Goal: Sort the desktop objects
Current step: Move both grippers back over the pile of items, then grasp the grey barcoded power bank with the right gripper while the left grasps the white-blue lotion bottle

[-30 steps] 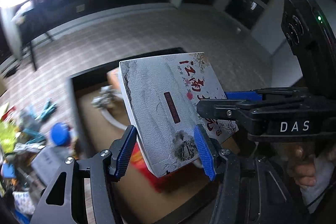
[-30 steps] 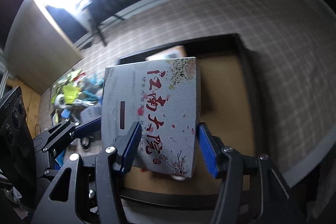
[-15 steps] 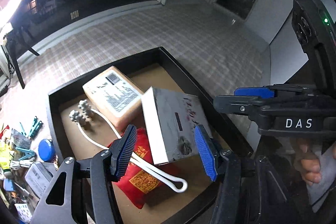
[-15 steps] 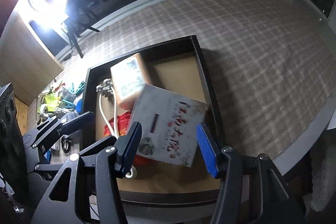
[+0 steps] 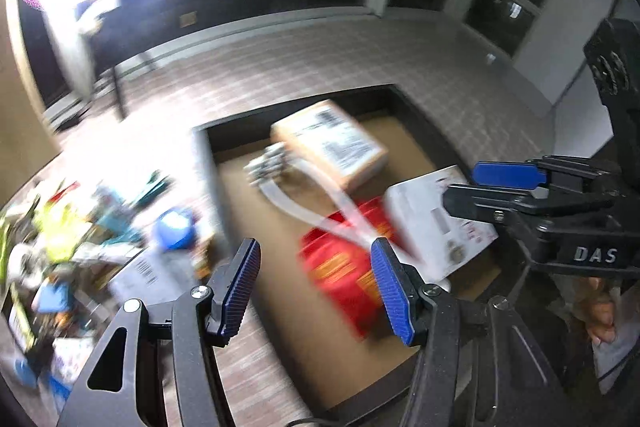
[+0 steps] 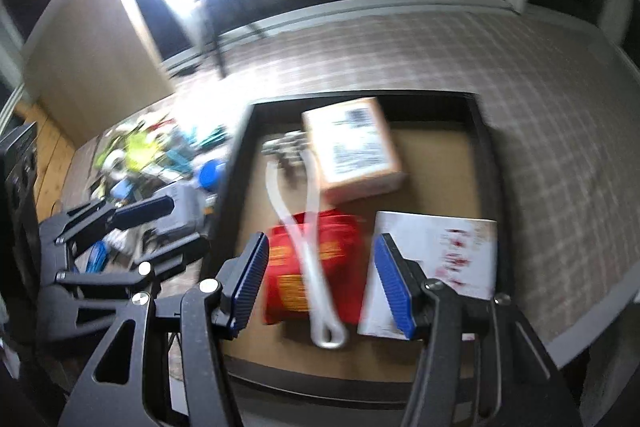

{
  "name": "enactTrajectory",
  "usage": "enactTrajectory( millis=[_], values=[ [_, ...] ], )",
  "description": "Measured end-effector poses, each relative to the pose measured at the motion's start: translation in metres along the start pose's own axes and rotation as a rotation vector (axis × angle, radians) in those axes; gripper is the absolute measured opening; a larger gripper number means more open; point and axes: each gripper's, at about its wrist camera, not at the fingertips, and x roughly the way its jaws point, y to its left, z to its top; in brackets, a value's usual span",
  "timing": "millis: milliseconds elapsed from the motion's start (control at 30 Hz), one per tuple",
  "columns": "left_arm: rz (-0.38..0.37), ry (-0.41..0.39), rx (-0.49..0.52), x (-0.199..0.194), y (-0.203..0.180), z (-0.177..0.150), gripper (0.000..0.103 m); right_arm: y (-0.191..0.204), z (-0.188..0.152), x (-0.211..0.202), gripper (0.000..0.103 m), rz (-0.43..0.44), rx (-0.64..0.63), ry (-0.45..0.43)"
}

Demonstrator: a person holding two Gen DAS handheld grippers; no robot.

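Sorting looked maybe partway done at this point. The black tray (image 6: 486, 155) already had four things in it: one tan box with a printed label (image 6: 352, 147) at the far end, one white box with red lettering (image 6: 444, 259) lying flat in the near right corner, one red pouch (image 6: 316, 263) just beside it, and one white looped cord (image 6: 310, 227) draped across the pouch up to a grey plug cluster by the tan box. Still left, as far as I could judge, was the whole messy heap (image 5: 80, 235) on the checked tablecloth (image 6: 540, 75) to the left of the tray: one blue round thing (image 5: 174, 227), something yellow-green, some teal bits, and a labelled white carton, too blurred to count properly. Both tools were empty: the left gripper (image 5: 316, 285) had its fingers apart over the tray's left edge, and the right gripper (image 6: 320, 283) had its fingers apart above the pouch, gripping nothing.
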Motion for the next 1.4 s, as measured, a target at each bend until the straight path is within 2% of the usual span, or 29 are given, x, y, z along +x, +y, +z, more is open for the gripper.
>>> enactTrajectory(
  millis=[200, 367, 533, 667, 800, 1067, 1167, 1233, 1333, 1400],
  values=[
    [0.096, 0.019, -0.109, -0.024, 0.077, -0.046, 0.056, 0.063, -0.007, 0.021, 0.054, 0.076, -0.074, 0.03],
    [0.163, 0.046, -0.202, -0.044, 0.139, -0.09, 0.056, 0.107, -0.013, 0.042, 0.054, 0.095, -0.12, 0.06],
    [0.217, 0.07, -0.3, -0.062, 0.196, -0.132, 0.056, 0.146, -0.014, 0.061, 0.056, 0.088, -0.156, 0.095],
    [0.252, 0.071, -0.378, -0.077, 0.236, -0.158, 0.057, 0.177, -0.009, 0.084, 0.06, 0.027, -0.189, 0.116],
    [0.274, 0.066, -0.477, -0.092, 0.277, -0.181, 0.067, 0.196, -0.002, 0.105, 0.061, -0.016, -0.213, 0.129],
    [0.298, 0.066, -0.779, -0.111, 0.376, -0.213, 0.074, 0.22, 0.009, 0.137, 0.061, -0.078, -0.219, 0.144],
    [0.282, 0.071, -0.894, -0.108, 0.409, -0.221, 0.075, 0.224, 0.013, 0.146, 0.061, -0.097, -0.211, 0.151],
    [0.242, 0.072, -0.979, -0.103, 0.429, -0.227, 0.075, 0.226, 0.014, 0.149, 0.061, -0.101, -0.201, 0.152],
    [0.218, 0.087, -1.027, -0.093, 0.442, -0.227, 0.075, 0.228, 0.017, 0.155, 0.062, -0.108, -0.197, 0.158],
    [0.241, 0.109, -1.03, -0.085, 0.447, -0.225, 0.075, 0.229, 0.018, 0.158, 0.062, -0.119, -0.196, 0.161]
  ],
)
